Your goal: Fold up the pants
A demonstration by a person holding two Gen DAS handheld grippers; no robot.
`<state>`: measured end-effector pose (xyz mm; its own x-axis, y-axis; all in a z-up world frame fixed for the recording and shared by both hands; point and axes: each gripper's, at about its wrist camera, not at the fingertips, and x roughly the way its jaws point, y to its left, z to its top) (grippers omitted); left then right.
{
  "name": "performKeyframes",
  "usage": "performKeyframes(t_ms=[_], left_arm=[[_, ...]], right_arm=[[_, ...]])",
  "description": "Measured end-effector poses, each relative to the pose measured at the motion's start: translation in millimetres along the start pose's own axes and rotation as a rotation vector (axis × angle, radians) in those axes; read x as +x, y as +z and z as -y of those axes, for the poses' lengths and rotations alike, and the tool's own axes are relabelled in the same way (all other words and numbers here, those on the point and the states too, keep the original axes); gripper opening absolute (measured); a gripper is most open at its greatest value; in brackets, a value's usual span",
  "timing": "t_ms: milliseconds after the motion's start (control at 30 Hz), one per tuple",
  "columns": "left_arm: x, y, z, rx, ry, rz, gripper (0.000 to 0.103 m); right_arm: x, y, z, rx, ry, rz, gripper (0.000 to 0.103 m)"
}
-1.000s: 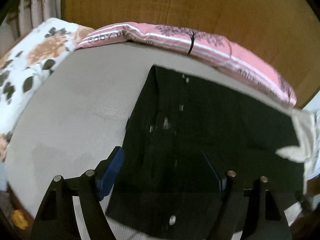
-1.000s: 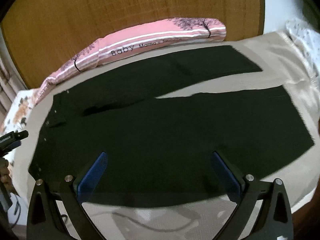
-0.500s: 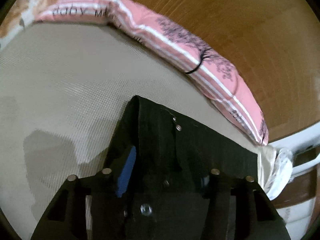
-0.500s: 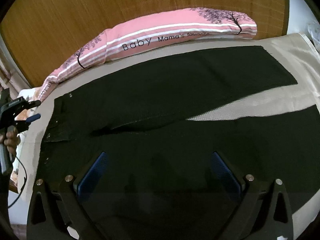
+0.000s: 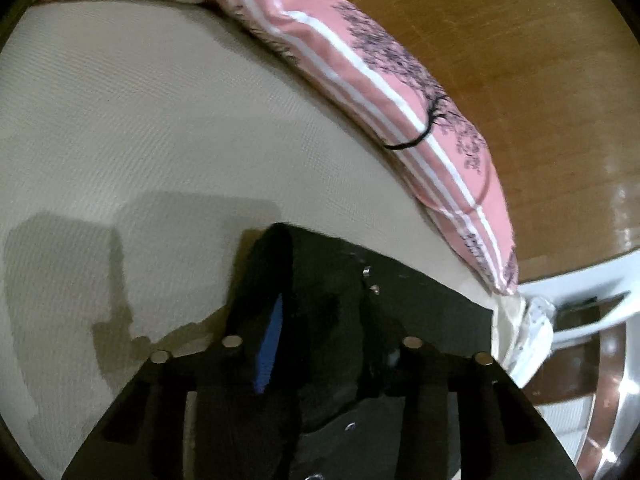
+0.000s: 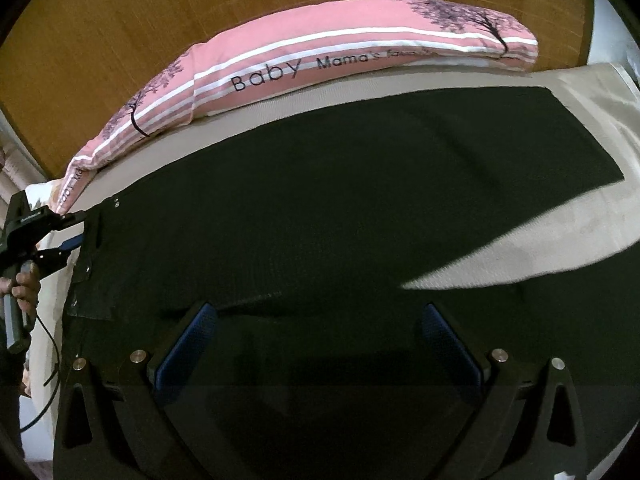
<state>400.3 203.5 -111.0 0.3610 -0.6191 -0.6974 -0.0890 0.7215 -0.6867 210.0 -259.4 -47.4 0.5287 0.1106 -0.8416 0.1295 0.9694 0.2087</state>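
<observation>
Across the beige bed sheet (image 6: 580,220), the black pants (image 6: 340,208) lay spread flat, legs reaching toward the upper right of the right-wrist frame, below a pink pillow (image 6: 320,64). At lower centre of that frame, the right gripper (image 6: 316,344) hovered over the fabric, blue pads (image 6: 188,340) splayed wide. At the left edge, the person's hand (image 6: 22,284) held the left gripper (image 5: 320,340), which pinched the bunched waistband corner of the pants (image 5: 320,280).
</observation>
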Motion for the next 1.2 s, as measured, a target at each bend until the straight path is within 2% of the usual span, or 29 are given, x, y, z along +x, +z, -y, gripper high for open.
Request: performKeyframes(t_ms=[133, 367, 400, 433, 500, 667, 833, 933, 1200], left_arm=[[12.0, 10.3, 4.0, 0.012, -0.008, -0.013, 0.029], [30.8, 24.3, 1.6, -0.017, -0.034, -0.025, 0.028], [30.9, 24.5, 0.7, -0.023, -0.037, -0.019, 0.024], [29.4, 22.6, 0.0, -0.018, -0.022, -0.006, 0.012], [24.3, 17.7, -1.1, 0.013, -0.014, 0.020, 0.011], [-6.4, 0.2, 23.7, 0.123, -0.055, 0.147, 0.009], [-39.3, -20.1, 56.8, 0.243, -0.083, 0.238, 0.009], [-55.1, -32.5, 72.9, 0.296, -0.092, 0.281, 0.009], [-70.9, -49.1, 96.2, 0.397, -0.108, 0.299, 0.008]], right_arm=[[7.3, 8.2, -6.4, -0.021, 0.004, 0.003, 0.103], [21.3, 21.6, -8.8, -0.055, 0.025, 0.001, 0.103], [23.9, 24.8, -8.8, -0.062, 0.031, -0.001, 0.103], [27.1, 28.9, -8.5, -0.072, 0.043, -0.006, 0.103], [31.9, 38.1, -8.8, -0.104, 0.058, -0.020, 0.103], [40.5, 78.4, -13.1, -0.280, 0.155, -0.049, 0.103], [50.2, 129.2, -22.7, -0.490, 0.204, -0.080, 0.103], [65.5, 156.5, -30.8, -0.588, 0.226, -0.134, 0.103], [110.4, 195.1, -66.5, -0.861, 0.279, -0.299, 0.103]])
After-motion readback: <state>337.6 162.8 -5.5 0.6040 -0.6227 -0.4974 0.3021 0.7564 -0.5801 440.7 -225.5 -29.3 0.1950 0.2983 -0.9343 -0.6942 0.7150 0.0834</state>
